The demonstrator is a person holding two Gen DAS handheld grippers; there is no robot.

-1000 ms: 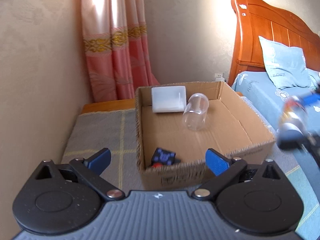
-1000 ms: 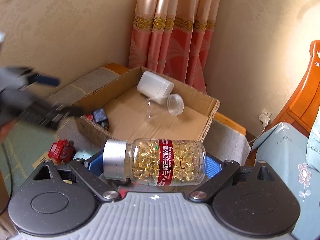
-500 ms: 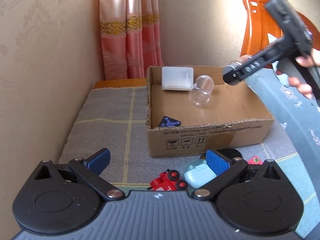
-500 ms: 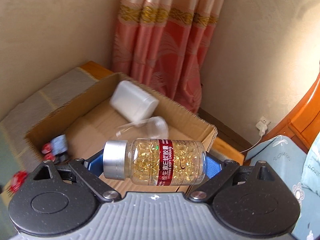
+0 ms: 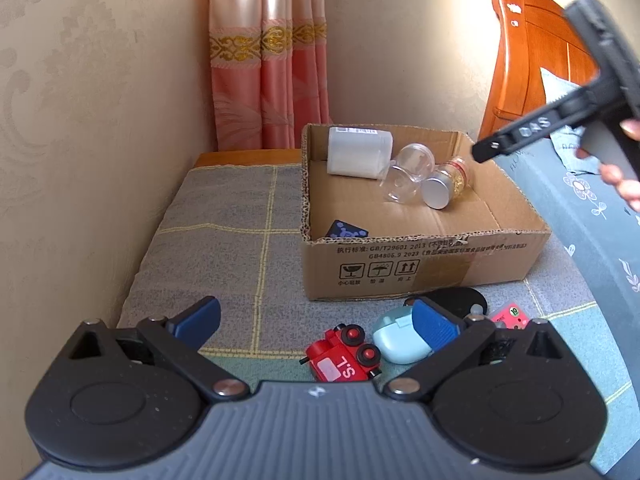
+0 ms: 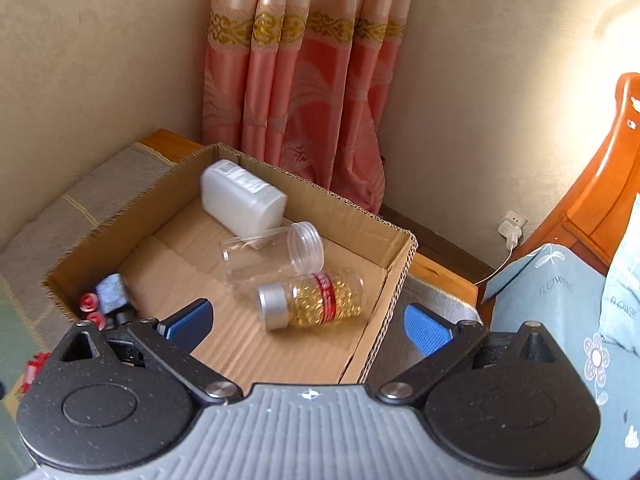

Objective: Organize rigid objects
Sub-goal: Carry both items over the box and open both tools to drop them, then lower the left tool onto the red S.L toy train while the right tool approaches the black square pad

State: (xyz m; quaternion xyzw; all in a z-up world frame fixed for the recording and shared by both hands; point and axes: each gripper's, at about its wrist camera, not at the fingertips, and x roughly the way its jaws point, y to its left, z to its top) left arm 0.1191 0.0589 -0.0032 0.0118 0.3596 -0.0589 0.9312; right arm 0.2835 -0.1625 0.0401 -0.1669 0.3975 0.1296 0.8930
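Right gripper, fingers opening and empty; the clear silver-capped capsule bottle lies ahead of them in the cardboard box. Left gripper spread, empty. Bottle: rigid, smooth, probably roll-prone; grasp across the body

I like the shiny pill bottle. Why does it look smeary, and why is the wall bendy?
Right wrist view: the pill bottle is motion-blurred, lying in the cardboard box. Both views: the fisheye lens bends walls and edges. Left wrist view: the bottle looks sharper.
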